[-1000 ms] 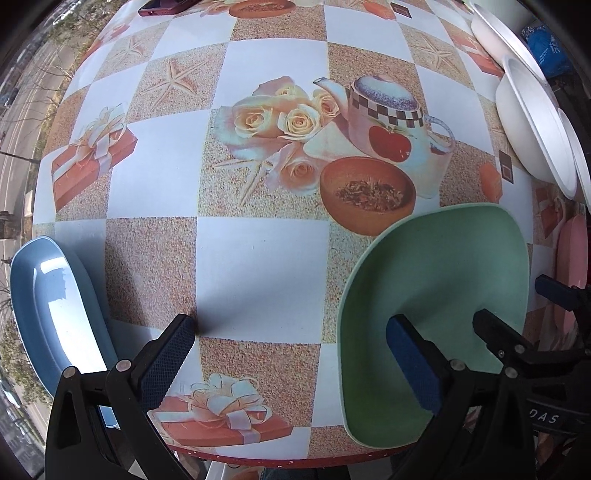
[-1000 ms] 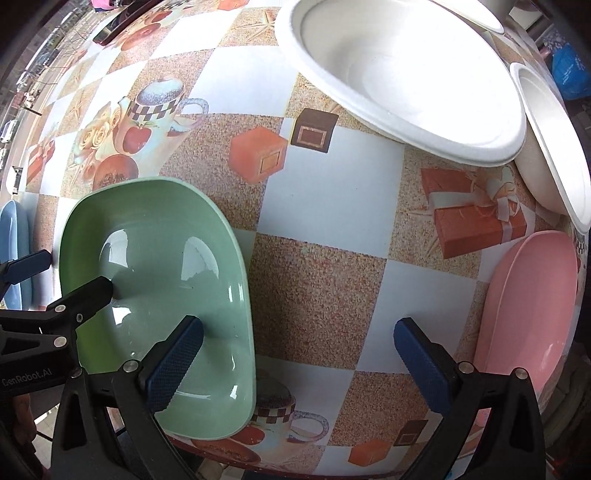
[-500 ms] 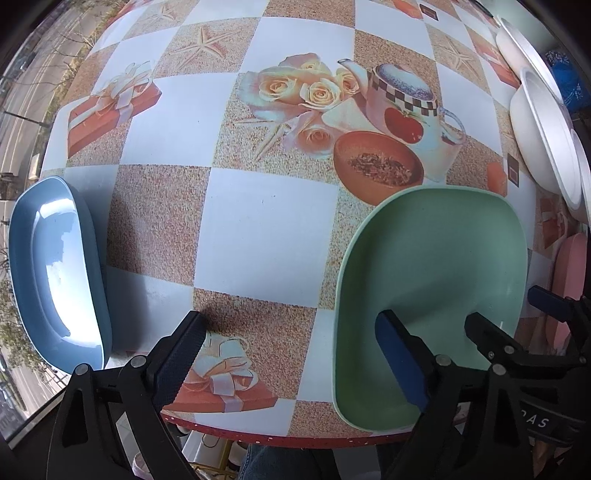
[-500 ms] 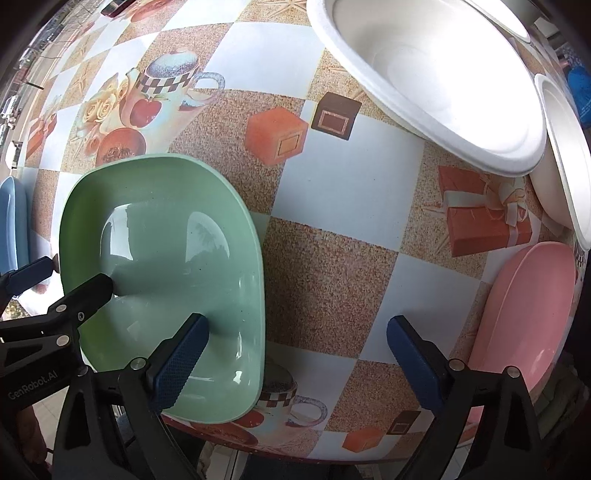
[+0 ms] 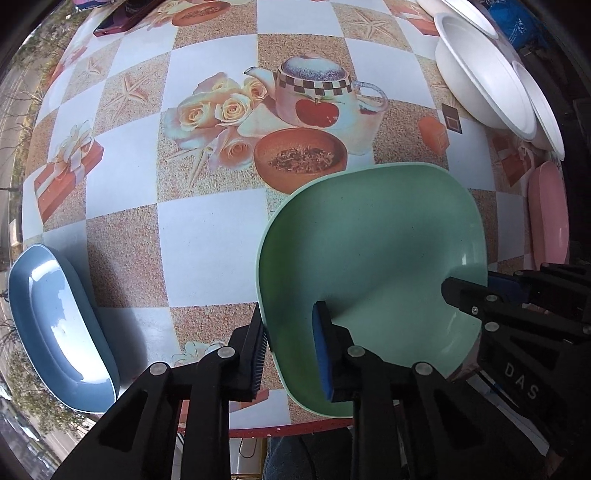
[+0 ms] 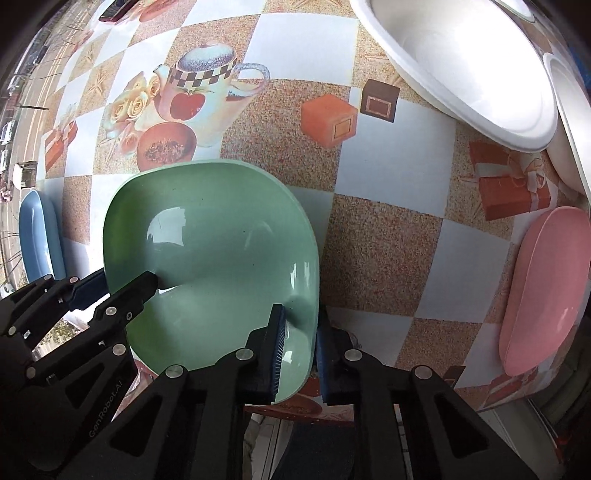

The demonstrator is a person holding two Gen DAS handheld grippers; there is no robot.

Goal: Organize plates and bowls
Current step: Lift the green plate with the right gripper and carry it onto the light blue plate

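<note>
A green plate point(image 5: 369, 251) lies near the table's front edge; it also shows in the right wrist view point(image 6: 210, 258). My left gripper point(image 5: 288, 347) is shut on its left rim, one finger inside, one outside. My right gripper point(image 6: 299, 347) is shut on its right rim the same way. A blue plate point(image 5: 55, 325) lies at the far left, and shows in the right wrist view point(image 6: 37, 236). A pink plate point(image 6: 546, 288) lies at the right edge. White bowls point(image 6: 454, 62) sit at the back right.
The table point(image 5: 207, 236) has a patterned checkered cloth with printed teapot, roses and gift boxes. A dark phone point(image 5: 118, 22) lies at the far back left. The front table edge runs just under both grippers.
Both grippers were open around the green plate's sides; now each has shut on a rim of the plate. The view has shifted closer over the plate.
</note>
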